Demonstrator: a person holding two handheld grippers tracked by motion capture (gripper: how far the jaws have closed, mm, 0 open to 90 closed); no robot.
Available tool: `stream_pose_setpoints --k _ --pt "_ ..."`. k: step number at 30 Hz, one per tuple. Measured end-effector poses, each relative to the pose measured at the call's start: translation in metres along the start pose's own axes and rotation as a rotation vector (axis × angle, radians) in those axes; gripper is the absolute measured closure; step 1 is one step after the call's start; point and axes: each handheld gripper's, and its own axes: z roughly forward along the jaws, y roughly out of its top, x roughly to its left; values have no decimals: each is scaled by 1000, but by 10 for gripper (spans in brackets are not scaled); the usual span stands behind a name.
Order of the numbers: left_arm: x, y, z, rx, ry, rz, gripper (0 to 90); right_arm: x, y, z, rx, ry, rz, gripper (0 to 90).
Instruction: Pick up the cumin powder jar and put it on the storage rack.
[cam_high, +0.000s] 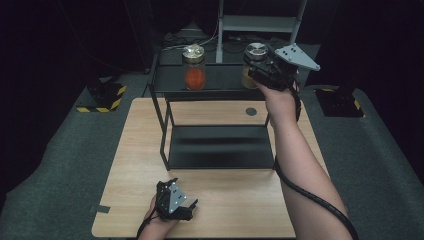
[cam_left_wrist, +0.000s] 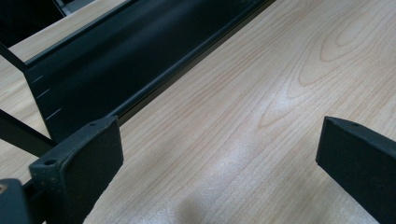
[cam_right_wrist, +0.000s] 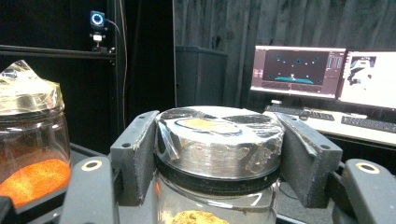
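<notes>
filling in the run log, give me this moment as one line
right hand-held gripper: shut on jar lid, top shelf | left hand-held gripper: open, over table | orange-powder jar: untouched

in the high view the right gripper covered most of the jar of yellow powder, leaving a sliver of glass beside the jaws. the right gripper view cut that jar off at the bottom edge and the jar of orange powder at the left edge. the left gripper view cropped the black shelf rack at top and left, and the monitors' content was too small to read.
</notes>
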Motion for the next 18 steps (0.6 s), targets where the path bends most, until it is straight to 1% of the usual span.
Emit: stream_pose_setpoints --k 6,8,10,12,13,15,16,17,18 --pt "1 0 0 2 -2 -3 10 0 2 0 9 0 8 332" --pt "1 0 0 2 -5 -5 10 0 3 0 14 -2 14 318" --pt "2 0 0 2 -5 -6 10 1 3 0 15 -12 18 277" --pt "2 0 0 0 -6 -8 10 1 4 0 17 -12 25 228" --pt "2 0 0 0 -6 -10 10 1 4 0 21 -11 31 179" --pt "2 0 0 0 -6 -10 10 2 3 0 17 -17 29 108" --pt "2 0 0 1 -6 -7 10 5 3 -1 9 -29 33 40" --pt "2 0 0 2 -6 -5 10 5 3 -2 9 -28 31 9" --pt "2 1 0 4 -7 -4 10 5 3 -2 8 -20 24 0"
